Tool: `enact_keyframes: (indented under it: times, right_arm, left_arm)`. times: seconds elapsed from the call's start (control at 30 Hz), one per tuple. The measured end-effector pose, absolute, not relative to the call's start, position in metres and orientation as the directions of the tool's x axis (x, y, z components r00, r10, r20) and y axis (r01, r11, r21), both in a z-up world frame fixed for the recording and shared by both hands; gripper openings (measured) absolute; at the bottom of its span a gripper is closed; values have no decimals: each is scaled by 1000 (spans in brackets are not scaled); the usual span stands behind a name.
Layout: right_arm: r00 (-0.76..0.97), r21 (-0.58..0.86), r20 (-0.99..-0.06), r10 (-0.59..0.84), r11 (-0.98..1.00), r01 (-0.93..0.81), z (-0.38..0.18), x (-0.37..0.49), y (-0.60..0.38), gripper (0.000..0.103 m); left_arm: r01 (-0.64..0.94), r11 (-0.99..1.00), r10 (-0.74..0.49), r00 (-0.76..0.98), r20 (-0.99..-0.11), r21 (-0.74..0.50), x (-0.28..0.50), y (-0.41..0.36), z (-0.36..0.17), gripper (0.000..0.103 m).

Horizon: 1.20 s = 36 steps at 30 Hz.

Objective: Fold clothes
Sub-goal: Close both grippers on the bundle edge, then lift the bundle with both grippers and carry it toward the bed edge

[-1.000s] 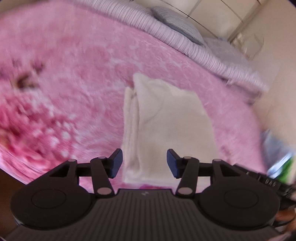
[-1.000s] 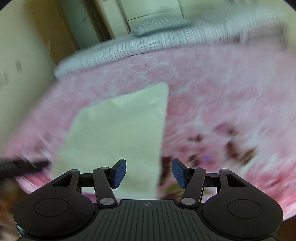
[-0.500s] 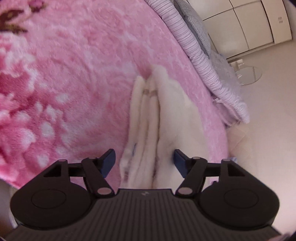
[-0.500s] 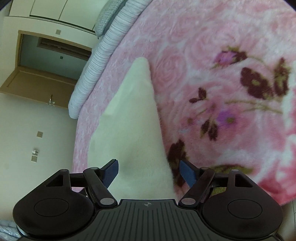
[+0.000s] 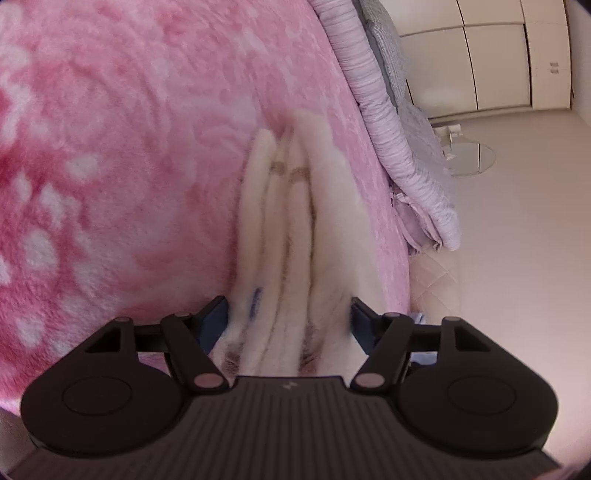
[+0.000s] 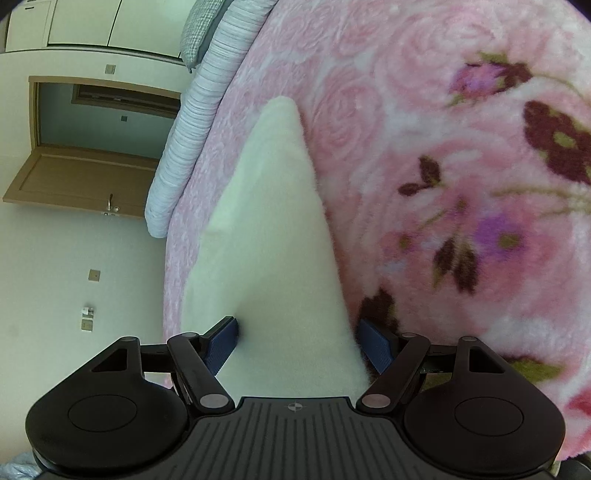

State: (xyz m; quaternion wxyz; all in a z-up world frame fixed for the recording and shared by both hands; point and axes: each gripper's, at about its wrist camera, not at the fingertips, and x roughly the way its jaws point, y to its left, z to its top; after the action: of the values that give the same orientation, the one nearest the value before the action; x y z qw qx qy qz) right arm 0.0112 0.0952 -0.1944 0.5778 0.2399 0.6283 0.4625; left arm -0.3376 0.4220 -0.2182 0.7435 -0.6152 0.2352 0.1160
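Observation:
A folded cream garment point(image 5: 295, 236) lies on a pink flowered blanket point(image 5: 110, 147). In the left wrist view I see its layered edge end-on, with several folds. My left gripper point(image 5: 288, 321) is open, its blue pads on either side of that stacked edge. In the right wrist view the garment point(image 6: 273, 240) shows as a smooth cream slab. My right gripper point(image 6: 299, 341) is open with its pads straddling the garment's near end; the left pad point(image 6: 223, 341) touches the cloth.
A striped lilac duvet point(image 5: 384, 122) and a grey pillow point(image 6: 195, 33) lie along the far edge of the bed. White wardrobes point(image 5: 491, 62) and beige floor are beyond. An open wooden door point(image 6: 81, 177) shows in the right wrist view.
Both grippers have rolled sideways and moved in on the garment, from hovering above it to straddling its near ends. Both jaws stayed open.

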Motion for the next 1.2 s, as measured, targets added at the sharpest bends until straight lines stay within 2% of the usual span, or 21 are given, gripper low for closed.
enact_keyframes:
  times: [0.27, 0.33, 0.37, 0.43, 0.5, 0.7, 0.87, 1.2]
  right_arm:
    - [-228, 852, -516, 826, 466, -239, -199, 7, 110, 76]
    - [-232, 852, -515, 825, 463, -244, -199, 7, 114, 75]
    - [-232, 849, -520, 822, 466, -251, -200, 7, 115, 72]
    - [-231, 846, -524, 820, 468, -256, -200, 6, 118, 58]
    - [-228, 846, -525, 820, 475, -240, -201, 8, 117, 51]
    - [-258, 835, -549, 795, 507, -212, -184, 13, 125, 45]
    - [-293, 826, -562, 774, 541, -158, -149, 20, 143, 43]
    - [-399, 852, -515, 759, 506, -135, -53, 29, 215, 41]
  left_arm:
    - [-490, 240, -145, 836, -530, -838, -316, 423, -223, 66]
    - [-489, 238, -150, 835, -529, -839, -311, 424, -223, 64]
    - [-484, 233, -153, 838, -523, -843, -309, 425, -223, 60]
    - [-468, 216, -158, 849, -504, -857, -308, 426, -224, 54]
    - [-453, 212, -173, 855, -489, -866, -307, 431, -222, 47]
    - [-460, 183, -239, 837, -493, -869, -300, 448, -208, 42]
    - [-496, 163, -269, 810, -522, -853, -284, 471, -176, 41]
    - [-575, 140, -189, 784, -591, -806, -283, 510, -62, 40]
